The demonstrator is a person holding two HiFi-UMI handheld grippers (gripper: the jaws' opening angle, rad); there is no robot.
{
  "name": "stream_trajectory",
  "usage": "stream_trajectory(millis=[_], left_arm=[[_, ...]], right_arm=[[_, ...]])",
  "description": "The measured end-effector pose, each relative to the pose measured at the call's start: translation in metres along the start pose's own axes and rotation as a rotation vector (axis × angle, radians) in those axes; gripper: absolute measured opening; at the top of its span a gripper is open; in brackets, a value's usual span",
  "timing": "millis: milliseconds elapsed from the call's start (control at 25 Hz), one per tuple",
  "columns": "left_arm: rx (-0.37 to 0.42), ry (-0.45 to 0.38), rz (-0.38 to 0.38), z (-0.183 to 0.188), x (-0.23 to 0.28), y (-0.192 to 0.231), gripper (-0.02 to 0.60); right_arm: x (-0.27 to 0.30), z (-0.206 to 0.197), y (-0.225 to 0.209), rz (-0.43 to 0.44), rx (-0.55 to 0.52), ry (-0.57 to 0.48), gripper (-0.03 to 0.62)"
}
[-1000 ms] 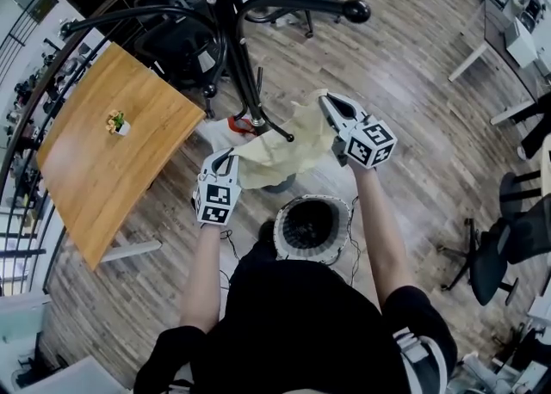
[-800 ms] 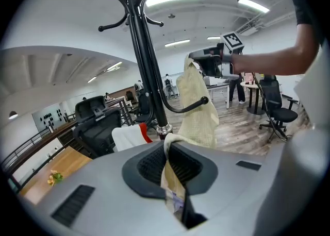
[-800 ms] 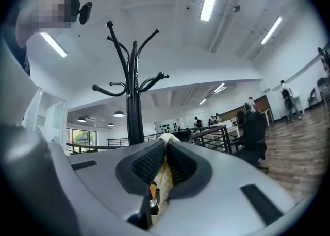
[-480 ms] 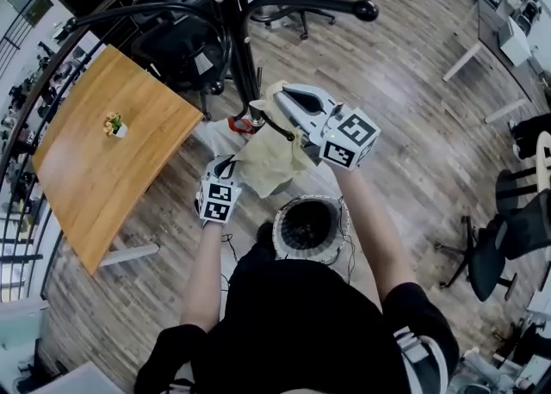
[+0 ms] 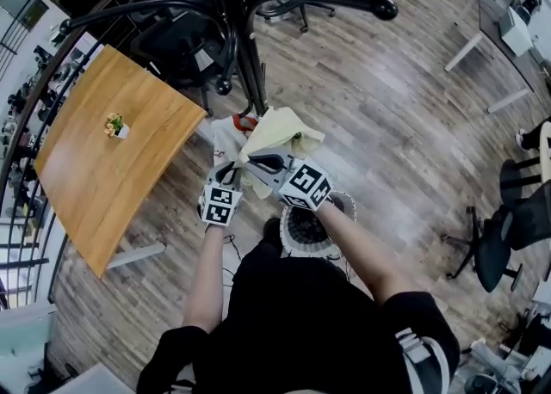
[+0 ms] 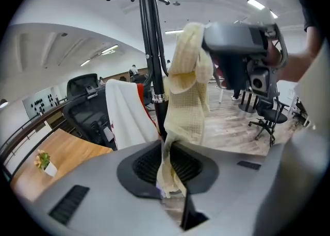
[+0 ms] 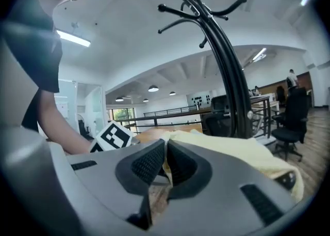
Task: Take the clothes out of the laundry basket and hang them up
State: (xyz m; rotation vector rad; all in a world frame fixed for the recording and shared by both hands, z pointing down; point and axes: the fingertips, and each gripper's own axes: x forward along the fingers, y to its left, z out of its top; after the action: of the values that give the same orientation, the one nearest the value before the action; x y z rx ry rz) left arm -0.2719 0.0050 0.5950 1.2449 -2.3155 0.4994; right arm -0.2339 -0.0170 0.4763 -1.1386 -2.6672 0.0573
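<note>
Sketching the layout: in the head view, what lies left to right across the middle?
From the left: small potted plant on the wooden table → left gripper → round white laundry basket → black office chair at the right edge.

Black shirt (image 5: 318, 323); left tongs (image 6: 167, 145) and right tongs (image 7: 166, 147) grey.

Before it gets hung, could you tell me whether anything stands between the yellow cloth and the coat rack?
Nothing visible does: the yellow cloth is right beside the coat rack pole, and a white garment already hangs on the rack.
</note>
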Motion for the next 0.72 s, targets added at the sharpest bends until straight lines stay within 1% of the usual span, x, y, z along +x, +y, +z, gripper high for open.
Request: stream_trajectory(millis=[120, 200, 320, 400, 480, 600, 720], left_arm=[[-0.005, 0.011, -0.007, -0.01, -0.001, 0.001, 0.063], [-0.006, 0.02, -0.011, -0.01, -0.004, 0.002, 0.084], [0.0, 0.013, -0.018, -0.004, -0.006, 0.005, 0.1], [0.008, 0.006, -0.023, 0.002, -0.008, 0.007, 0.115], [0.014, 0.011, -0.029, 0.004, -0.012, 0.009, 0.146], [-0.007, 0.027, -0.047, 0.002, -0.021, 0.009, 0.193], [-0.016, 0.029, -0.057, 0.0, -0.026, 0.006, 0.207]], right_arm=[[0.003, -0.035, -0.006, -0.024, -0.005, 0.079, 0.023], [0.003, -0.056, -0.01, -0.04, -0.005, 0.123, 0.023], [0.0, -0.08, -0.016, -0.069, 0.012, 0.166, 0.023], [-0.003, -0.093, -0.021, -0.089, 0.032, 0.187, 0.023], [-0.007, -0.103, -0.026, -0.108, 0.048, 0.205, 0.023], [-0.012, -0.113, -0.032, -0.132, 0.065, 0.221, 0.023], [-0.018, -0.124, -0.041, -0.166, 0.085, 0.236, 0.023]])
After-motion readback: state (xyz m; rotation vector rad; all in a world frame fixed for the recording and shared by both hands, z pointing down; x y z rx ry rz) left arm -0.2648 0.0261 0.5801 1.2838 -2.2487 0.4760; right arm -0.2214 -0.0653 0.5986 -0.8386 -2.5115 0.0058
